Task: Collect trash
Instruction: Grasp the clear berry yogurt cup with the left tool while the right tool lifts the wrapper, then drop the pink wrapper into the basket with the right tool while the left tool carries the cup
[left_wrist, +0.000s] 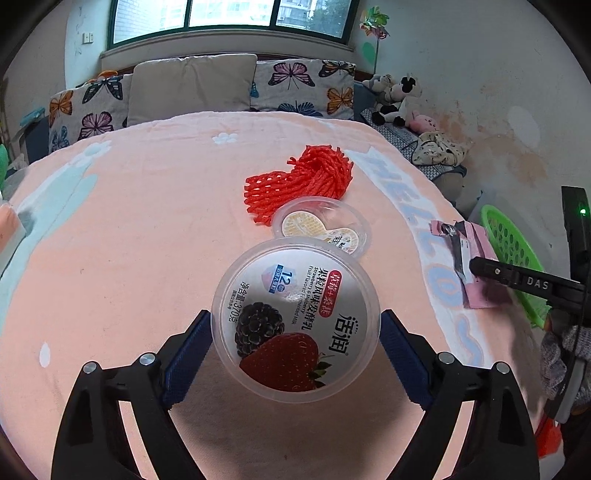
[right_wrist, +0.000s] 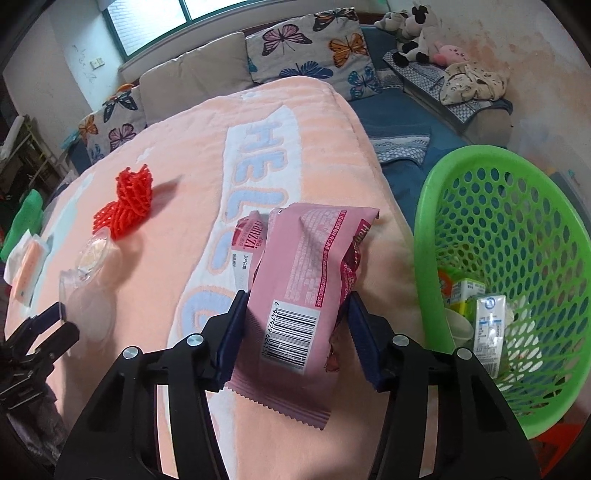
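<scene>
My left gripper (left_wrist: 295, 325) is shut on a clear yogurt cup lid (left_wrist: 295, 321) with a strawberry label, held above the pink blanket (left_wrist: 129, 240). A second clear lid (left_wrist: 321, 225) and a red foam fruit net (left_wrist: 299, 181) lie on the blanket beyond it. My right gripper (right_wrist: 295, 317) is shut on a pink snack wrapper (right_wrist: 299, 288) with a barcode, just left of the green basket (right_wrist: 424, 229). The left gripper and its lid also show in the right wrist view (right_wrist: 62, 314). The right gripper and wrapper show in the left wrist view (left_wrist: 469, 266).
The green basket holds drink cartons (right_wrist: 487, 328) and other trash. A wrapped orange item (right_wrist: 26, 273) lies at the blanket's left edge. Butterfly cushions (left_wrist: 303, 88), plush toys (left_wrist: 399, 99) and a blue sofa (right_wrist: 406, 122) lie behind.
</scene>
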